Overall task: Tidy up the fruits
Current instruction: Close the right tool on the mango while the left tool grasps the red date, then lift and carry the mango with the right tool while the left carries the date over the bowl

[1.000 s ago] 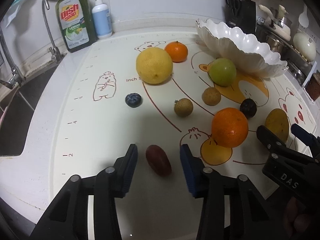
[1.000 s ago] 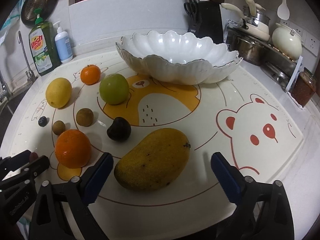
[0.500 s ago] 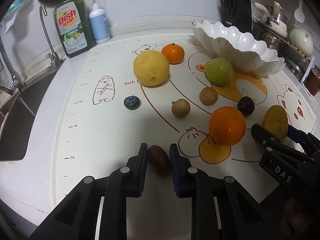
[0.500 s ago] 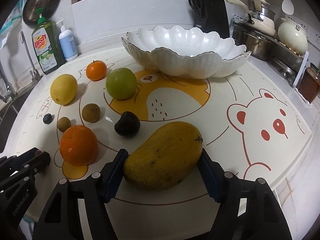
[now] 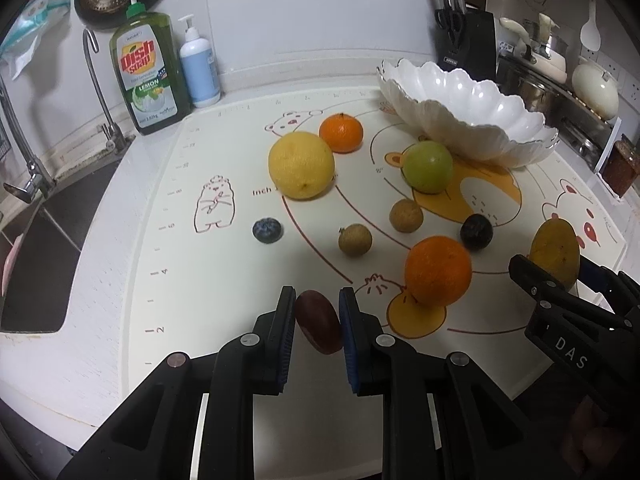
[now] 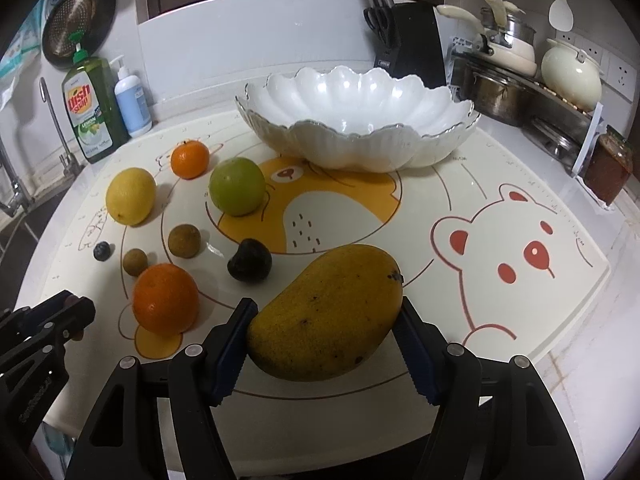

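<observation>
My left gripper (image 5: 317, 320) is shut on a dark red grape (image 5: 320, 326) near the mat's front edge. My right gripper (image 6: 326, 320) is shut on a yellow mango (image 6: 326, 312), its pads pressing both ends; the same mango (image 5: 555, 252) shows at the right in the left wrist view. Loose on the mat lie a large orange (image 6: 165, 298), a dark plum (image 6: 250, 260), two brown longans (image 6: 184, 241) (image 6: 135, 261), a blueberry (image 5: 267, 230), a lemon (image 5: 301, 165), a green apple (image 6: 237, 186) and a mandarin (image 5: 341, 133). An empty white scalloped bowl (image 6: 356, 120) stands behind them.
A bear-print mat (image 6: 520, 208) covers the counter. Dish soap (image 5: 146, 76) and a pump bottle (image 5: 199, 70) stand at the back left beside a tap (image 5: 24, 168) and sink. A knife block (image 6: 412, 44), pots (image 6: 508, 52) and a jar (image 6: 610, 168) line the right.
Both grippers closed from open: the left onto the grape, the right onto the mango. Neither hand shifted much.
</observation>
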